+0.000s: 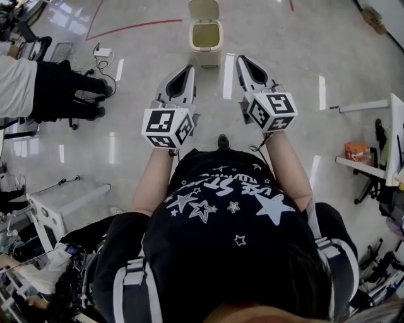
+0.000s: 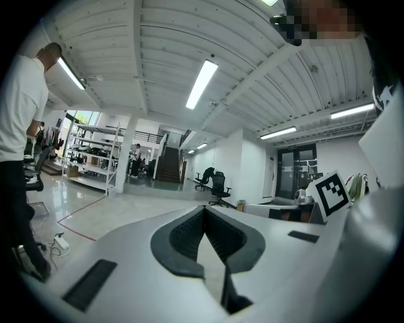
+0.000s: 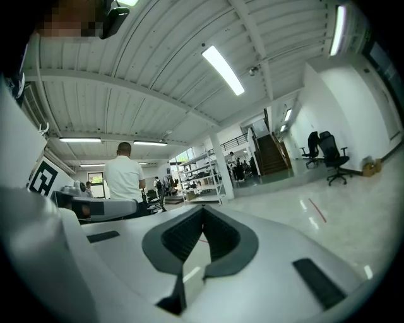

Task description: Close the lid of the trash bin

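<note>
Head view | left tool [image 1: 187, 69], right tool [image 1: 242, 60] closed, pointing forward

Bright, even light from ceiling tubes [image 2: 203, 83] high in frame; streaky glare on the glossy floor [image 1: 112, 148]; my views bend and darken at the corners.

Trash bin [image 1: 206, 36] smooth cream plastic; floor [image 1: 278, 44] glossy; left tool [image 1: 189, 67], right tool [image 1: 240, 58] matt white, dark ribbed pads [image 2: 186, 234].

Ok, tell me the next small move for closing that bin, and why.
Probably reach the right gripper forward toward the lid: it stands open behind the trash bin, and both this and the left gripper, shut and empty, hang short of it.
</note>
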A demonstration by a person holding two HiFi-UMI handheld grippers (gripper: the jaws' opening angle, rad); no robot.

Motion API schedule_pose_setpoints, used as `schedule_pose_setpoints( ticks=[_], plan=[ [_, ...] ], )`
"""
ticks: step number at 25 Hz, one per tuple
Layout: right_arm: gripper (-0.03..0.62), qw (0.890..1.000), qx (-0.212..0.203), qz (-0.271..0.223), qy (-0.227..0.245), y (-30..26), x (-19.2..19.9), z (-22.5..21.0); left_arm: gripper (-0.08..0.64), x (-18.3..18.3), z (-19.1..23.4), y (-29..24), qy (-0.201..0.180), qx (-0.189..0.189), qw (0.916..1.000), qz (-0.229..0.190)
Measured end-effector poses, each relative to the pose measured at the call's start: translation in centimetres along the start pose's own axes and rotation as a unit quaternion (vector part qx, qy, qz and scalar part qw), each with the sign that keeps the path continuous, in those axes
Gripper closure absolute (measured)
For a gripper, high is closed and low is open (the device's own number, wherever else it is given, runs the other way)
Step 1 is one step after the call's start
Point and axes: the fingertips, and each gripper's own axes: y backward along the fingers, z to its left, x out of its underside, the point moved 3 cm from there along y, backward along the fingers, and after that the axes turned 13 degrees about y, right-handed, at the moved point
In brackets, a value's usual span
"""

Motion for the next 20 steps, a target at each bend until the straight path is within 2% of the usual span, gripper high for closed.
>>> schedule_pose_setpoints(
  ticks=[5,10,14,20],
  plan=[
    [0.586,1.0,-0.002,0.009,-0.01,-0.4,0.4,-2.4,0.549,0.3,-0.8,-2.3,0.005,-0.006,1.0,0.006],
    [0.586,1.0,-0.006,0.018,-0.018,-1.2,1.0,-2.9,0.549,-0.1,-0.6,-3.3,0.002,-0.005,1.0,0.004],
    [0.586,1.0,-0.005,0.022,-0.017,-2.1,1.4,-2.7,0.549,0.0,0.7,-4.0,0.005,-0.004,0.9999,0.01],
    [0.586,0.999,0.016,0.028,-0.017,-4.9,1.5,-3.8,0.549,-0.5,3.4,-6.5,0.011,0.01,0.9998,0.014]
  ],
)
